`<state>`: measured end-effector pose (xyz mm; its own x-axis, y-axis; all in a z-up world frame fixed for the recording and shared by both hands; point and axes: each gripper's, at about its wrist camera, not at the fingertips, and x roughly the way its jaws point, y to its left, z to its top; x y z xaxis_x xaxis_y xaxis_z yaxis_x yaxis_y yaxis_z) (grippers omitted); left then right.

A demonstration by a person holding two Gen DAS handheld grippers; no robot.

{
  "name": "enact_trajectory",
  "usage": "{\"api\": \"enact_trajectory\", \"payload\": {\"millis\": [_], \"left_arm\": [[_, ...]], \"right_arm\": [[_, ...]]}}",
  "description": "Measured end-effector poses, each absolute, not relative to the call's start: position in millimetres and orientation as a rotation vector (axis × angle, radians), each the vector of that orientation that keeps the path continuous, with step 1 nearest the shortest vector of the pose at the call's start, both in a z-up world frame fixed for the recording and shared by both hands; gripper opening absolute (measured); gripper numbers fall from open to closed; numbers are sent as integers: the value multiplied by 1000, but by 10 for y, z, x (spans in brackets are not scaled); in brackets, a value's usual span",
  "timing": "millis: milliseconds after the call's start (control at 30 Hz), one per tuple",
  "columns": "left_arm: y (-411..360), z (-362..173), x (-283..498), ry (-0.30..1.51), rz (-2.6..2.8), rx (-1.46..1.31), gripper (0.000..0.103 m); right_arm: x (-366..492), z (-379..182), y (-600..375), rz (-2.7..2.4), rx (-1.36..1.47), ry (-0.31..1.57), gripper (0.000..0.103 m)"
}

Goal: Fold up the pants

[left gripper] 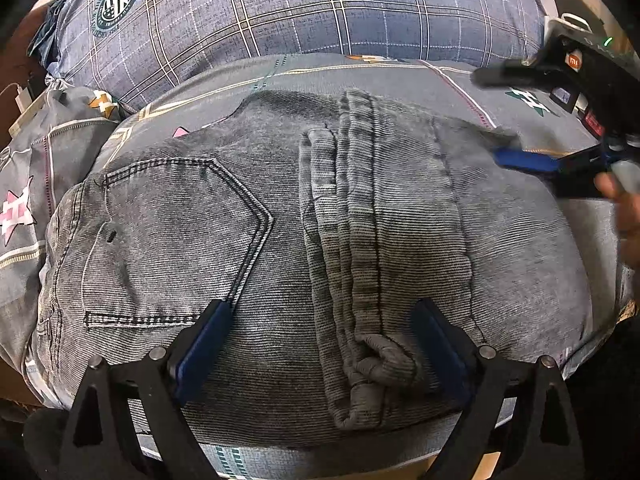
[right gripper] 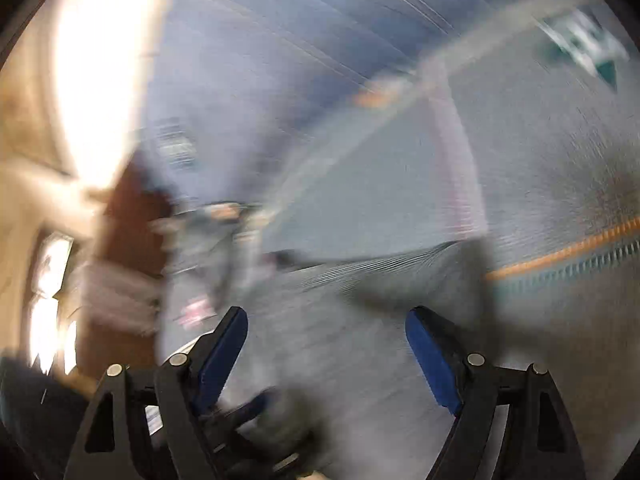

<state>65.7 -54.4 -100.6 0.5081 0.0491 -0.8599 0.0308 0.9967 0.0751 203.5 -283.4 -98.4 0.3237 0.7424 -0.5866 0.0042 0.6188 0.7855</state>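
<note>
Folded pants [left gripper: 280, 240] on bed; both grippers open.

1. A bedroom in a home: the work surface is a bed [left gripper: 400, 76] covered with a grey printed sheet carrying star and stripe motifs.
2. A blue checked pillow [left gripper: 320, 8] with a round crest lies along the far side of the bed.
3. Grey jeans [left gripper: 280, 220] lie folded on the sheet.
4. A white charger [left gripper: 20, 100] with its cable sits beside the bed at the left edge, on brown wood.
</note>
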Motion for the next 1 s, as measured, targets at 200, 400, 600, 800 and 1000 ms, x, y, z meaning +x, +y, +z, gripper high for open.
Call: {"api": "enact_trajectory", "payload": {"millis": [200,400,600,800,1000], "left_arm": [[-540,-987,638,1023,0,74,94],[-446,-873,657,1034,-32,-13,94],[-261,-509,515,929,-71,-121,94],[286,-644,687,1074,-252,-620,93],[130,-709,543,1144,-408,-829,93]], "right_arm": [[1638,-684,-2982,638,862,1037,82],[1012,-1015,-3001,653,912,1120,82],[965,-987,-2991,599,861,1101,80],[923,-634,-2716,607,678,1047,80],[698,-738,-2615,644,656,1069,80]]}}
